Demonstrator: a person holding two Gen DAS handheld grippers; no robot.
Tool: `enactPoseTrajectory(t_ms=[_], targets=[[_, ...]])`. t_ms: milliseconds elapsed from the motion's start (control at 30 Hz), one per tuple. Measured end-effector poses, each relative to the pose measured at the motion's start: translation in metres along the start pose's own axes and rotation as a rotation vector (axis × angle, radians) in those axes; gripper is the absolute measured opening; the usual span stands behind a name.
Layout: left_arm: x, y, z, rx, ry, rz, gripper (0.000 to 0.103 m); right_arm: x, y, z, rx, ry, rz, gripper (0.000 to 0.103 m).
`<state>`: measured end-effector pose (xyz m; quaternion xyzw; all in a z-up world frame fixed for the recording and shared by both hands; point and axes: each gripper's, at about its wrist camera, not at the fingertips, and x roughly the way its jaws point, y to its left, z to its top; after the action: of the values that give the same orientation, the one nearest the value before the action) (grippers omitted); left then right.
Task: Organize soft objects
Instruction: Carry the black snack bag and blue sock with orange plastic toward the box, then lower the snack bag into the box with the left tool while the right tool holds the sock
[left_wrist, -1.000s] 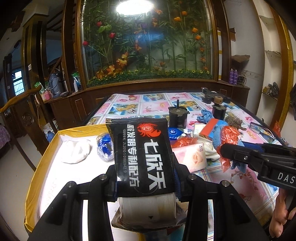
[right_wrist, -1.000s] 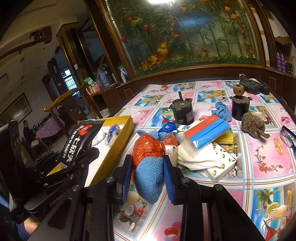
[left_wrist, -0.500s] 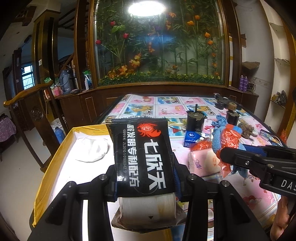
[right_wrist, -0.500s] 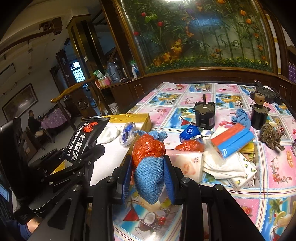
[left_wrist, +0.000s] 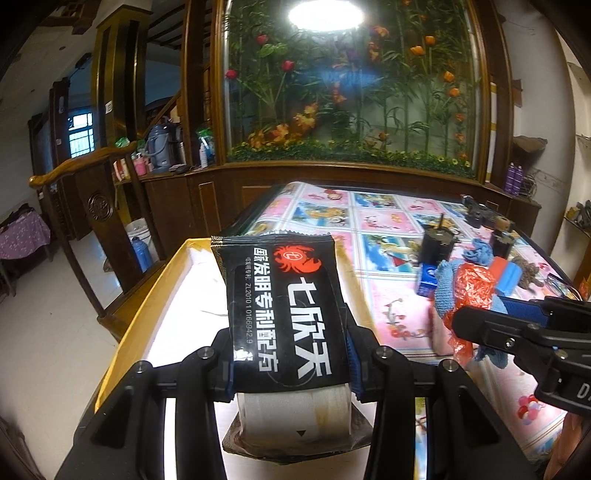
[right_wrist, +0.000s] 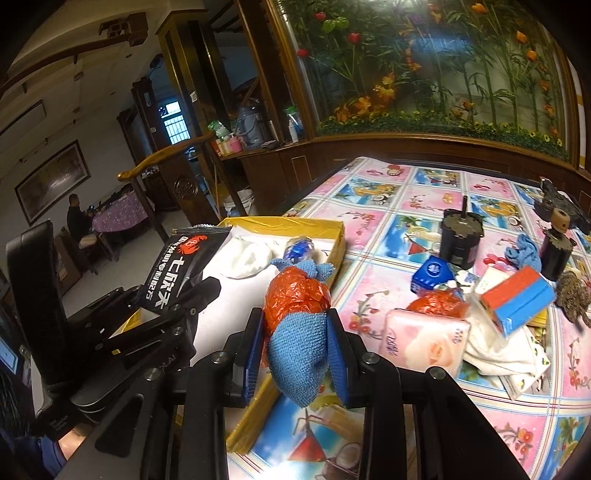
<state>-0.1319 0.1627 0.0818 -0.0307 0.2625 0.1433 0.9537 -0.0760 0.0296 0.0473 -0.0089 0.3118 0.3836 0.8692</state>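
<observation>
Dim wood-panelled room, one blown-out light, strong fisheye warp

In the left wrist view a round white ceiling light (left_wrist: 324, 16) burns out to pure white and throws a hazy bluish sheen across the tall glass-fronted case of artificial flowers (left_wrist: 351, 85). The white inside of the yellow-rimmed open box (left_wrist: 192, 291) is overexposed, its detail lost. The small barred window (right_wrist: 175, 123) glows pale blue. Both views bend straight lines hard and darken to black at the corners. The pink patterned tablecloth (left_wrist: 391, 295) is smeared with motion blur, while the glossy black printed packet (left_wrist: 284, 310) stays sharp.
</observation>
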Motion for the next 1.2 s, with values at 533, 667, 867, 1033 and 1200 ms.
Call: enactPoseTrajectory(t_ms=[533, 667, 867, 1033, 1200], targets=[[0.022, 0.043, -0.007, -0.061, 0.084, 0.056, 0.042, 0.046, 0.042, 0.008, -0.052, 0.064, 0.060, 0.035], [0.025, 0.046, -0.008, -0.064, 0.099, 0.059, 0.042, 0.056, 0.048, 0.008, -0.063, 0.078, 0.063, 0.035], [0.032, 0.048, -0.008, -0.061, 0.131, 0.072, 0.043, 0.068, 0.048, 0.008, -0.058, 0.096, 0.053, 0.035], [0.033, 0.050, -0.007, -0.056, 0.146, 0.088, 0.043, 0.074, 0.048, 0.010, -0.055, 0.100, 0.047, 0.035], [0.034, 0.053, -0.008, -0.064, 0.156, 0.089, 0.043, 0.081, 0.044, 0.017, -0.023, 0.104, 0.046, 0.035]])
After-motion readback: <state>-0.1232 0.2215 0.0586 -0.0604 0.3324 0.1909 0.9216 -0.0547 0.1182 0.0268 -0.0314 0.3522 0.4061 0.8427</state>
